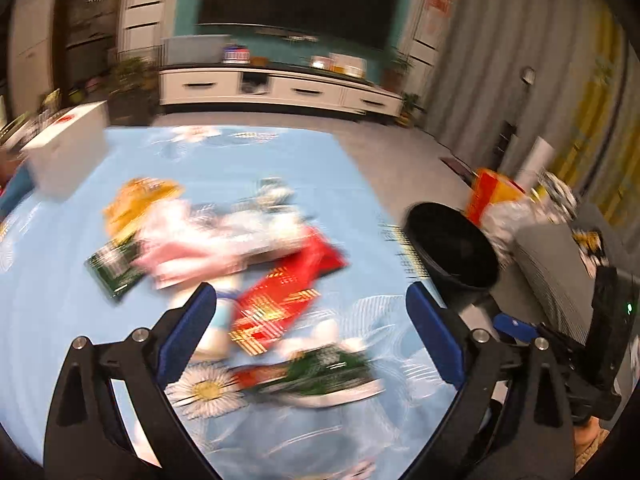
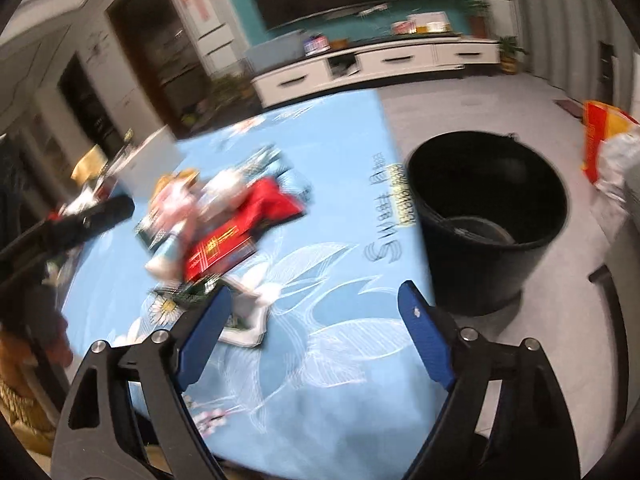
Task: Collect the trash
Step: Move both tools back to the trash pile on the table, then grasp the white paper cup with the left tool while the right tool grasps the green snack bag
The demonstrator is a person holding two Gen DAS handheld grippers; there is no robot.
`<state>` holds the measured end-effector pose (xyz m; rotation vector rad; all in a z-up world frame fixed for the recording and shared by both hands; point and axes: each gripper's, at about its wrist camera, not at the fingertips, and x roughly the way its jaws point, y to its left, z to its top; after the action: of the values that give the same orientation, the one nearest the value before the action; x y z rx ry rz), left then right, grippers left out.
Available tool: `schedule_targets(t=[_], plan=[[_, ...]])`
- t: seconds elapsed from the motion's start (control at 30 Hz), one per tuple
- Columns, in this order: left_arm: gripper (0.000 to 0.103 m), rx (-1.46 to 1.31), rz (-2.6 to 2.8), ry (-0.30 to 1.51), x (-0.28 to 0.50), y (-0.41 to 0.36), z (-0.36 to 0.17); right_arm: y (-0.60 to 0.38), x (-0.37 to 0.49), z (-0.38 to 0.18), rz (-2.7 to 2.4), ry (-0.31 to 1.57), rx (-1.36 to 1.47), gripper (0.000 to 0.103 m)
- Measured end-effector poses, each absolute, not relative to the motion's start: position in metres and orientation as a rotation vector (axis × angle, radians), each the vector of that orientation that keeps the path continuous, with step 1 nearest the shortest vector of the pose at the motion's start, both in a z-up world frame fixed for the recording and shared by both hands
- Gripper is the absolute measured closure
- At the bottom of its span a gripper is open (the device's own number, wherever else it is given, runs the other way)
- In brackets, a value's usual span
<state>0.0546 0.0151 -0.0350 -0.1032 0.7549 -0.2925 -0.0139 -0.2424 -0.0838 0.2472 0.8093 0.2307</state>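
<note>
Trash (image 1: 256, 248) litters the table; black bin (image 2: 488, 216) nearly empty.

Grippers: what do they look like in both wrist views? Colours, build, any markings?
Both match. The left gripper and right gripper each have two flat blue fingers on black angular linkage arms with triangular cut-outs and round silver bolts at the pivots. No cables, sleeves or lettering visible; blur hides fine detail.

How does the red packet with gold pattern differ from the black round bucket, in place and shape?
The red packet with gold pattern lies flat on the blue floral tablecloth; the black round bucket stands upright on the grey floor beside the table. The packet is thin; the bucket is deep and hollow. Neither is held.
</note>
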Motion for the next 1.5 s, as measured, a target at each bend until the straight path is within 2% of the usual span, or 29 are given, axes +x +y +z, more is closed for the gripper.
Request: schedule_targets(t=[0.27,0.57,0.67,0.73,0.83,0.93,1.03,1.43,1.47,1.5], plan=[[0.007,-0.227,-0.205,0.799,0.042,0.090,-0.071,-0.176,-0.013,-0.102,0.353,0.867,0.107,0.019],[0.007,-0.267,-0.171,0.819,0.044,0.106,-0.094,-0.136,0.030,-0.117,0.411,0.854,-0.063,0.019],[0.007,-0.263,-0.185,0.827,0.051,0.099,-0.098,-0.128,0.040,-0.126,0.436,0.879,-0.079,0.028],[0.007,-0.265,-0.195,0.838,0.060,0.095,-0.102,-0.126,0.046,-0.132,0.452,0.901,-0.071,0.038],[0.007,-0.258,-0.211,0.854,0.074,0.086,-0.108,-0.126,0.048,-0.139,0.465,0.921,-0.065,0.046],[0.007,-0.260,-0.213,0.853,0.085,0.081,-0.113,-0.128,0.047,-0.139,0.483,0.914,-0.042,0.063],[0.007,-0.274,-0.211,0.853,0.093,0.083,-0.118,-0.133,0.046,-0.137,0.479,0.904,-0.018,0.089],[0.007,-0.304,-0.203,0.900,0.105,0.090,-0.135,-0.184,0.014,-0.119,0.415,0.866,0.119,0.093],[0.010,-0.297,-0.193,0.900,0.106,0.089,-0.137,-0.188,0.013,-0.116,0.405,0.860,0.130,0.093],[0.020,-0.292,-0.191,0.902,0.108,0.089,-0.138,-0.193,0.011,-0.112,0.398,0.852,0.145,0.093]])
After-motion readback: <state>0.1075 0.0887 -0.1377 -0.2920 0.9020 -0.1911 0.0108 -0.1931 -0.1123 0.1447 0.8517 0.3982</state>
